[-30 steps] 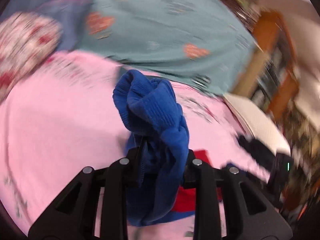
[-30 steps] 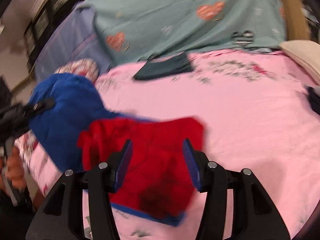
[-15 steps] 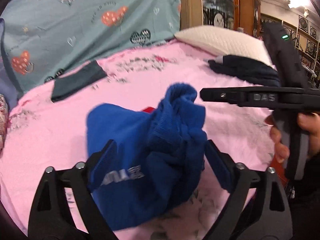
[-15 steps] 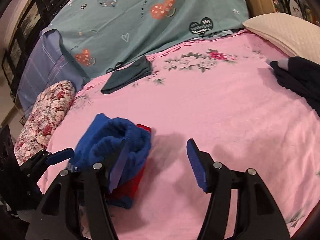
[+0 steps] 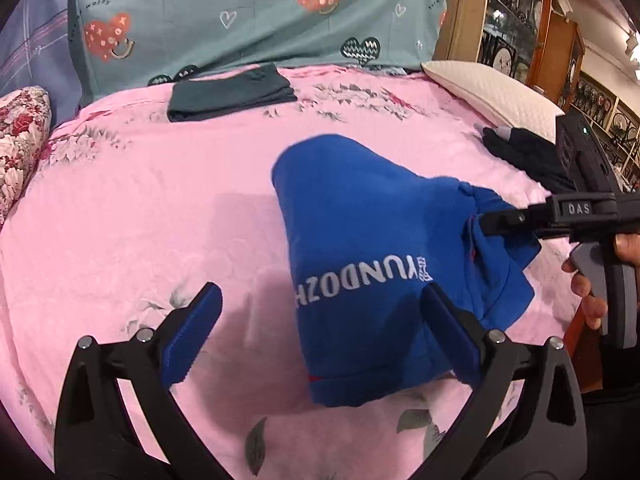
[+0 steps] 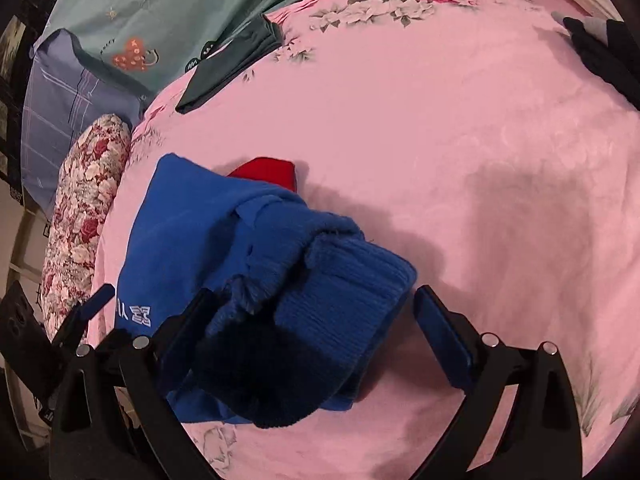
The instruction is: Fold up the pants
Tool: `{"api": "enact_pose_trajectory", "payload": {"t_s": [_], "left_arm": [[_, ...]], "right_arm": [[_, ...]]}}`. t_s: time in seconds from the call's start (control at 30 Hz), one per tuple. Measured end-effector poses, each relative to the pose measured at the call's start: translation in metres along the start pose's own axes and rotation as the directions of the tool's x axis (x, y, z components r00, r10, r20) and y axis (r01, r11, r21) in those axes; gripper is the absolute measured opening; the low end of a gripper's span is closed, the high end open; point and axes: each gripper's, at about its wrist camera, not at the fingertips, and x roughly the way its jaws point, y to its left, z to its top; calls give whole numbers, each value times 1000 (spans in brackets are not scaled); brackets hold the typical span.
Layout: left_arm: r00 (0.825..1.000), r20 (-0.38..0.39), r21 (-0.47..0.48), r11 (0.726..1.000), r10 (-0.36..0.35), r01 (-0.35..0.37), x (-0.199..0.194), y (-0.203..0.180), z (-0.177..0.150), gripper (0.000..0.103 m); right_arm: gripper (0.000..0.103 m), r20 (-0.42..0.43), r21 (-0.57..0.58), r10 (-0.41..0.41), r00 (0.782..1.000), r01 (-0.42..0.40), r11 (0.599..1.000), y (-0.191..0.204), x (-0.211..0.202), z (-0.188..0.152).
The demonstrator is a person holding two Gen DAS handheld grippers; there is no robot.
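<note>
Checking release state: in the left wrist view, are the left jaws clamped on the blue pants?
No, the left gripper stands wide open, and the blue pants lie slack on the pink bedsheet.

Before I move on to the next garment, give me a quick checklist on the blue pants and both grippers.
1. Left gripper released: ok. Jaws have just been opening and stand wide; the right pad sits against the blue pants but nothing is clamped.
2. Right gripper released: ok. Jaws have just been opening; the ribbed cuff lies between them, unpinched.
3. Pants resting on the pink bedsheet: ok.
4. Fold neat: not ok. The bundle is lumpy, with a red part sticking out from under it.
5. Clear of the dark folded garment near the headboard: ok.
</note>
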Motion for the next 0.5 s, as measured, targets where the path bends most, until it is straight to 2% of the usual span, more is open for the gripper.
{"api": "enact_pose_trajectory", "payload": {"t_s": [0.03, 0.07, 0.1, 0.17, 0.3, 0.43, 0.5], "left_arm": [[1000, 10, -12, 1000, -2, 2, -2, 4, 1, 101], [1000, 19, -32, 999, -4, 4, -5, 10, 1, 101], [1000, 26, -51, 999, -3, 5, -7, 16, 0, 101], [999, 40, -100, 995, -6, 10, -13, 30, 0, 101], [997, 81, -230, 973, 18, 1, -29, 64, 1, 101], [990, 120, -314, 949, 69, -29, -54, 92, 0, 101], [986, 134, -323, 945, 95, -47, -63, 98, -2, 101]], "right_arm": [[88, -17, 12, 49, 999, -48, 999, -1, -1, -1], [66, -35, 22, 112, 993, -111, 994, -2, -1, -3], [55, -63, 9, 150, 987, -149, 989, 0, 1, -4], [44, -59, -43, 187, 981, -190, 981, 11, -5, -7], [41, -13, -189, 207, 978, -205, 960, 60, -33, 9], [41, 19, -383, 133, 991, -116, 916, 138, -53, 38], [41, -20, -398, 177, 984, -170, 901, 160, -50, 52]]}}
